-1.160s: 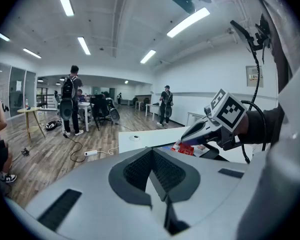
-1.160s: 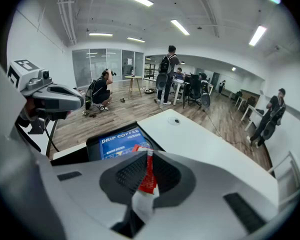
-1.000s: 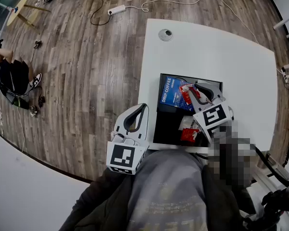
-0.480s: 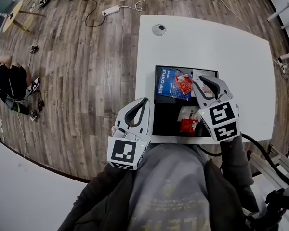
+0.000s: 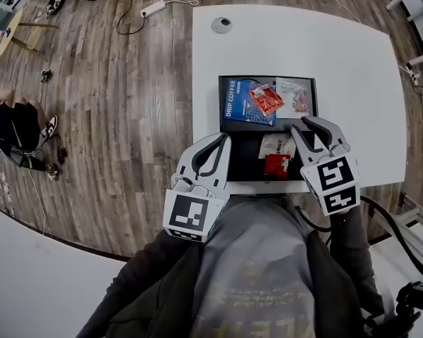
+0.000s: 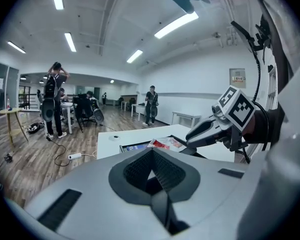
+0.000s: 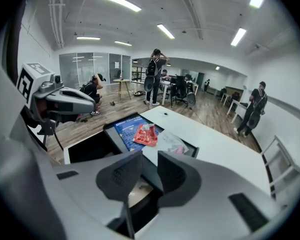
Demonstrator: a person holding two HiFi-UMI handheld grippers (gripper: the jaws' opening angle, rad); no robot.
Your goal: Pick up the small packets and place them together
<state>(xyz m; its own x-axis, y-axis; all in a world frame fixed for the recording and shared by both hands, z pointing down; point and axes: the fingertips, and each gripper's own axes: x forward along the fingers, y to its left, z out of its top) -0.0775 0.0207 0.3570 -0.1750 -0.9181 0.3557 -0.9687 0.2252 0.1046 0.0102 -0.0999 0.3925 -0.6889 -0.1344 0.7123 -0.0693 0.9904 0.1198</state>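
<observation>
Two grippers, both mine, hang near a black tray (image 5: 268, 77) on a white table (image 5: 338, 48).

My right gripper (image 7: 150, 154) has its jaws apart, and nothing is held in the clear gap between the pads. Just below these jaws and a little to their left, a white and red packet (image 5: 275, 158) lies in the tray's near compartment.

Ahead of the jaws, in the far compartment, a pale packet (image 7: 171, 143) lies almost straight on. A red packet (image 7: 146, 134) is just left of it. The red one rests on top of a larger blue drip coffee packet (image 7: 125, 129), which fills that compartment's left side.

My left gripper (image 6: 151, 151) has its jaws closed, tips meeting, with nothing between them. It hangs by the table's near edge, just left of the tray's near left corner. The three far packets lie ahead of these jaws and to their right. Wood floor (image 5: 127, 118) lies to their left.
</observation>
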